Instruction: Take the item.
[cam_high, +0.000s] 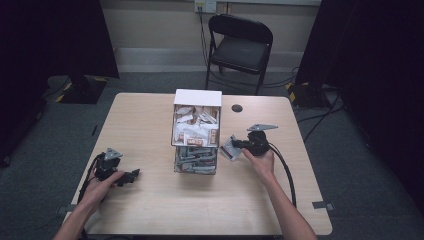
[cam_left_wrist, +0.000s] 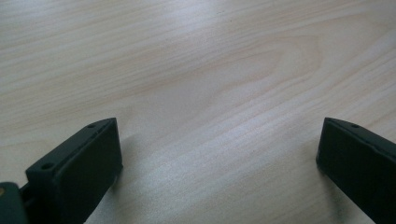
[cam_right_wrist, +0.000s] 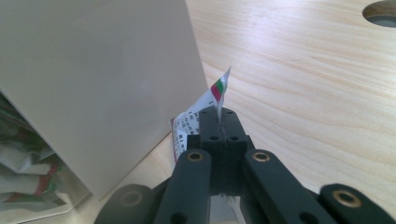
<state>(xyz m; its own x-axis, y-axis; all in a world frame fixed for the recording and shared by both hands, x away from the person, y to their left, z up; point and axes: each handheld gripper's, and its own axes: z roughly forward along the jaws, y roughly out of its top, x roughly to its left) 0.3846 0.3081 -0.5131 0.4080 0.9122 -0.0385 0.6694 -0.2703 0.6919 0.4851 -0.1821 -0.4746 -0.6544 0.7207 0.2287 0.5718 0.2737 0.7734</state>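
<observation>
packet (cam_right_wrist: 205, 105) half hidden behind fingers, print too small to read, box (cam_right_wrist: 93, 84) cut off

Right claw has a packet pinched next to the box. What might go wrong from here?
1. The right claw pinches the packet by a thin edge, so it may slip or tear.
2. The packet hangs close to the white box wall; a careless swing might snag it or nudge the box.
3. The left claw rests open on the table, steadying nothing.
</observation>
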